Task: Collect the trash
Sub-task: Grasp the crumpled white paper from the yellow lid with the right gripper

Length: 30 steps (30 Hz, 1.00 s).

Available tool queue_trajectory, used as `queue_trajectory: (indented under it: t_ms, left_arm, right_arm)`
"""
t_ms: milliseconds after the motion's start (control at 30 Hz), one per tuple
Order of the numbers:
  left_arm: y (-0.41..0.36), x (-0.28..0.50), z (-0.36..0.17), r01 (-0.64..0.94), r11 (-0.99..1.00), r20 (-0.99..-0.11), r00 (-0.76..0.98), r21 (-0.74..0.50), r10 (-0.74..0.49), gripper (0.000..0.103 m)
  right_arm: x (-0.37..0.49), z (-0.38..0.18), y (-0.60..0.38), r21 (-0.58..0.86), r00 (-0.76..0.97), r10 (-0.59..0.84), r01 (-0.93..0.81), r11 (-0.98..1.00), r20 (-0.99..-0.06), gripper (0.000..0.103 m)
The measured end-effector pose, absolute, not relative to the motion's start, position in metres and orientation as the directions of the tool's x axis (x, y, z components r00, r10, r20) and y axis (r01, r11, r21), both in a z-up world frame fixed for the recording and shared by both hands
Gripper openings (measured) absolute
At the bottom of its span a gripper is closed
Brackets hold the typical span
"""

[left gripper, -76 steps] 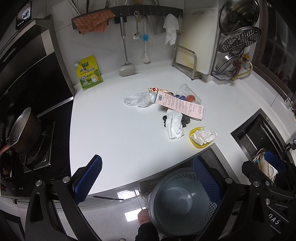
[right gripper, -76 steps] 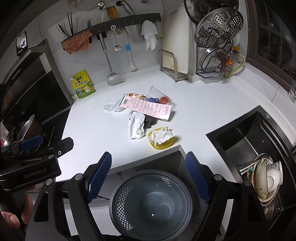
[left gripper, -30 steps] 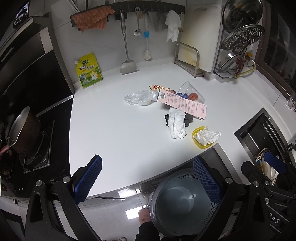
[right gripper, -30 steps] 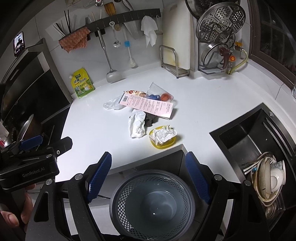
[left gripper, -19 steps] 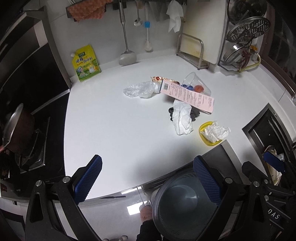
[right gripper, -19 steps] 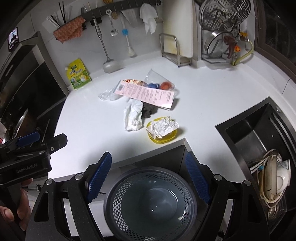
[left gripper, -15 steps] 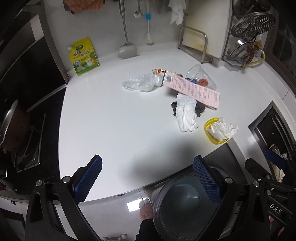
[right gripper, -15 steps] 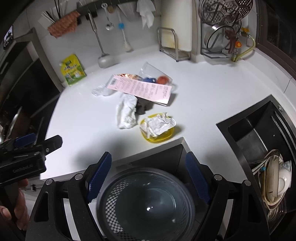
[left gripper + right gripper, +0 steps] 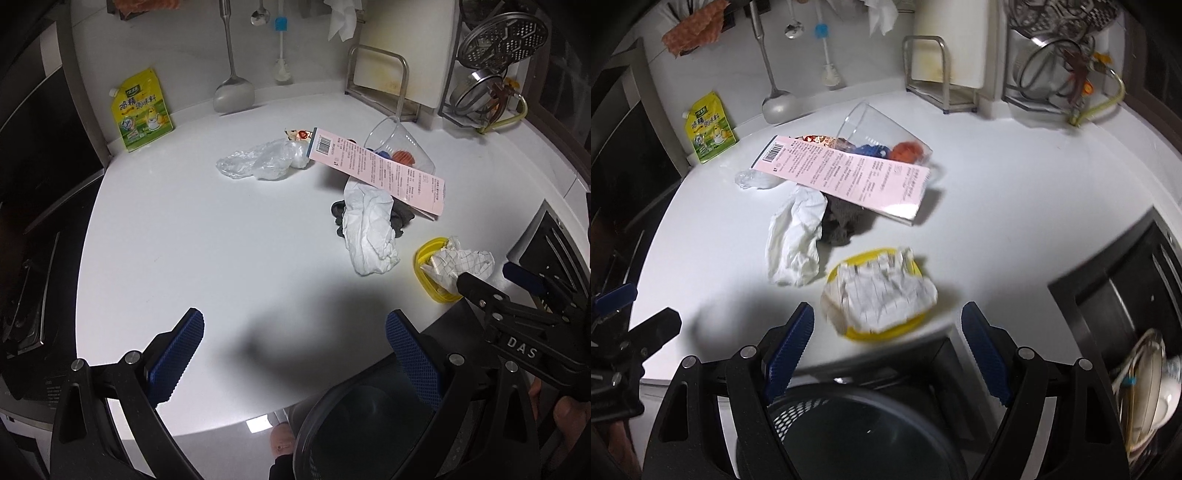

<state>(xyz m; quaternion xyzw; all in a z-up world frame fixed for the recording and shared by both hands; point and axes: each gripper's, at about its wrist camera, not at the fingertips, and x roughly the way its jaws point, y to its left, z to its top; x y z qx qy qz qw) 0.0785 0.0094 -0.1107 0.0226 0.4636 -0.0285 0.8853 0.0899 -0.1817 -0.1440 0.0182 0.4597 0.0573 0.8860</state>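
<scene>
right wrist | yellow dish [image 9: 909, 324] holds crumpled paper [image 9: 886, 291]; bin [image 9: 849, 435] empty

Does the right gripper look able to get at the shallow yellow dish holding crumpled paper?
Probably yes: the right gripper is open, the yellow dish lies just ahead at the counter's edge, nothing between.

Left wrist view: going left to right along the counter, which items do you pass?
Yellow seasoning pouch → clear plastic bag → crumpled white tissue → yellow dish of crumpled paper.
</scene>
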Motion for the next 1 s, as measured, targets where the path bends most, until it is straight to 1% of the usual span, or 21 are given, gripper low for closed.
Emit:
queue_trajectory:
  t_ms: [233, 333, 367, 400, 433, 500, 633, 667, 700, 767, 900, 1000]
  left_arm:
    - [0.005, 0.084, -0.119, 0.079, 0.997, -0.828, 0.560, 0.019, -0.028, 0.097]
    - [0.003, 0.085, -0.122, 0.082, 0.996, -0.832, 0.554, 0.024, -0.025, 0.097]
    - [0.003, 0.084, -0.124, 0.082, 0.996, -0.834, 0.552, 0.022, -0.027, 0.097]
    - [0.003, 0.085, -0.124, 0.082, 0.996, -0.835, 0.550, 0.021, -0.028, 0.097]
    - [0.002, 0.085, -0.125, 0.082, 0.996, -0.835, 0.549, 0.021, -0.028, 0.097]
    - [0.000, 0.084, -0.126, 0.086, 0.996, -0.835, 0.549, 0.022, -0.029, 0.097]
    - [-0.005, 0.084, -0.126, 0.094, 0.995, -0.834, 0.551, 0.024, -0.032, 0.097]
    - [-0.006, 0.084, -0.125, 0.095, 0.995, -0.833, 0.553, 0.022, -0.034, 0.097]
    - [-0.007, 0.084, -0.125, 0.098, 0.995, -0.832, 0.554, 0.022, -0.036, 0.097]
    - [-0.010, 0.083, -0.124, 0.103, 0.994, -0.829, 0.557, 0.019, -0.042, 0.097]
    - [-0.020, 0.086, -0.125, 0.117, 0.993, -0.827, 0.559, 0.013, -0.055, 0.097]
    - [-0.035, 0.087, -0.126, 0.131, 0.991, -0.822, 0.563, -0.008, -0.081, 0.097]
  right_arm:
    - [0.105, -0.156, -0.178, 0.049, 0.577, 0.102, -0.107, 0.993, -0.810, 0.078]
    - [0.105, -0.158, -0.173, 0.013, 0.585, 0.085, -0.126, 0.992, -0.807, 0.078]
    - [0.104, -0.158, -0.172, 0.006, 0.592, 0.084, -0.133, 0.991, -0.802, 0.073]
    - [0.103, -0.158, -0.171, 0.004, 0.593, 0.087, -0.139, 0.990, -0.800, 0.066]
    - [0.103, -0.159, -0.170, 0.003, 0.588, 0.091, -0.148, 0.989, -0.804, 0.063]
    - [0.103, -0.160, -0.168, -0.003, 0.581, 0.092, -0.160, 0.987, -0.809, 0.048]
    - [0.103, -0.158, -0.168, 0.002, 0.590, 0.101, -0.167, 0.986, -0.801, 0.034]
    - [0.104, -0.156, -0.169, 0.015, 0.591, 0.113, -0.168, 0.986, -0.799, 0.029]
    - [0.104, -0.155, -0.171, 0.031, 0.592, 0.124, -0.165, 0.986, -0.796, 0.027]
    - [0.104, -0.152, -0.177, 0.066, 0.594, 0.146, -0.155, 0.986, -0.791, 0.025]
    - [0.100, -0.141, -0.194, 0.118, 0.614, 0.166, -0.119, 0.986, -0.772, 0.024]
    - [0.092, -0.131, -0.210, 0.129, 0.636, 0.156, -0.088, 0.988, -0.756, 0.024]
